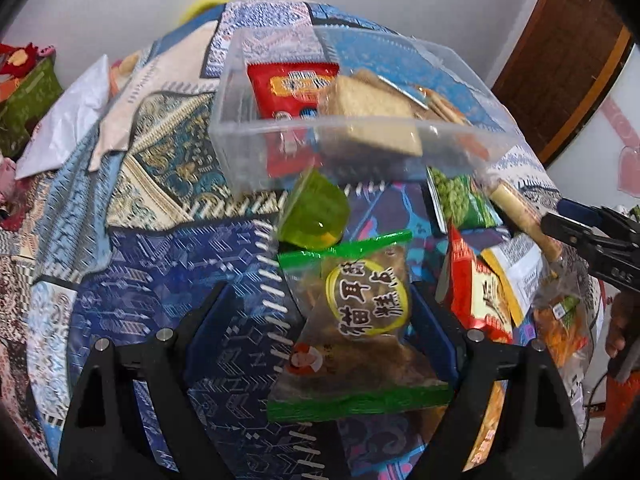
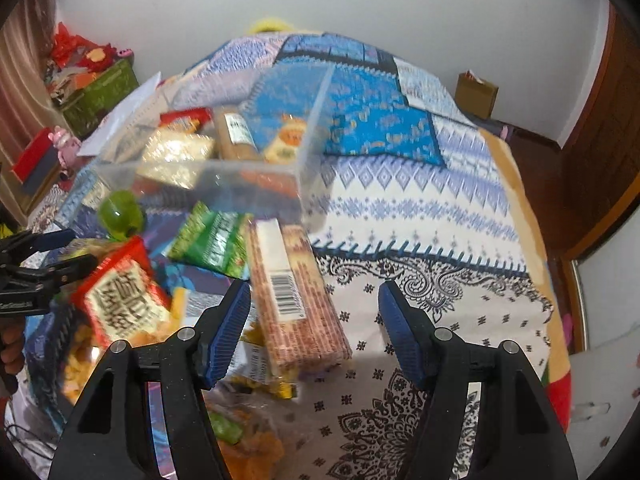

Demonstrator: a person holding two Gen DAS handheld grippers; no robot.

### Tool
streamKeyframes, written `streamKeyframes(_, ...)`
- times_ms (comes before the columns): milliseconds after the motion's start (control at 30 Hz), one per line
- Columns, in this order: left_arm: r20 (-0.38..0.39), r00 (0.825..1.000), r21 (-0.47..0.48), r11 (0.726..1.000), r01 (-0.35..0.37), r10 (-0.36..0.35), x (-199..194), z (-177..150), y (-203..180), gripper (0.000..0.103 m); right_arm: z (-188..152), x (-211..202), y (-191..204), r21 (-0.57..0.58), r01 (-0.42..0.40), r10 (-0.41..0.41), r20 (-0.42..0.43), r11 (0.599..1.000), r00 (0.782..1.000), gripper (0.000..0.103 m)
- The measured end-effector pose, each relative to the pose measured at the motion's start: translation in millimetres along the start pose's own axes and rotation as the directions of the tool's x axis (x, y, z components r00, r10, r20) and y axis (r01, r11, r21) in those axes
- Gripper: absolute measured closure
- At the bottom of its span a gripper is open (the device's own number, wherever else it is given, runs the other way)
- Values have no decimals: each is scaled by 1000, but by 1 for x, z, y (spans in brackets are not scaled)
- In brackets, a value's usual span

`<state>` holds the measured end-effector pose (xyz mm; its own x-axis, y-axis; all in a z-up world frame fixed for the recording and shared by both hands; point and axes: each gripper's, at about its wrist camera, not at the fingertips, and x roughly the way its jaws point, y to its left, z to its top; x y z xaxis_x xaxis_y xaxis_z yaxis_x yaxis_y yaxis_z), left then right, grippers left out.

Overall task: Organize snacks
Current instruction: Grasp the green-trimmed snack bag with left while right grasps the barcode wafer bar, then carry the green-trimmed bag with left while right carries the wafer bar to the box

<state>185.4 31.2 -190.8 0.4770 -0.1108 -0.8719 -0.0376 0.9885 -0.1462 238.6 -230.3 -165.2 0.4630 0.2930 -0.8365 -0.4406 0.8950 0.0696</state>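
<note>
My left gripper (image 1: 316, 312) is open, its jaws either side of a clear snack bag with green ends and a yellow label (image 1: 360, 320) lying on the patterned cloth. A green jelly cup (image 1: 316, 210) lies just beyond it. A clear plastic bin (image 1: 320, 136) behind holds a red packet (image 1: 292, 84) and crackers (image 1: 372, 104). My right gripper (image 2: 314, 312) is open over the cloth, with a long wafer pack (image 2: 296, 296) just inside its left finger. The bin also shows in the right wrist view (image 2: 224, 172). The right gripper reaches in at the right edge of the left wrist view (image 1: 568, 220).
More snacks lie in a pile: a green pea packet (image 1: 464, 200), a red packet (image 1: 476, 296), an orange chip bag (image 1: 560, 328). A green box (image 2: 100, 96) and red items stand at the far left. A cardboard box (image 2: 478, 94) stands by the wall. A wooden door (image 1: 568, 60) is at right.
</note>
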Motion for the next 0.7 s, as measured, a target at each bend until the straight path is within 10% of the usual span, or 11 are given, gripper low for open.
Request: streamKeyframes(700,20,998,13,998,55,-56,2,-16,-17,51,-3,13,8,-13,-31,31,-1,999,1000,59)
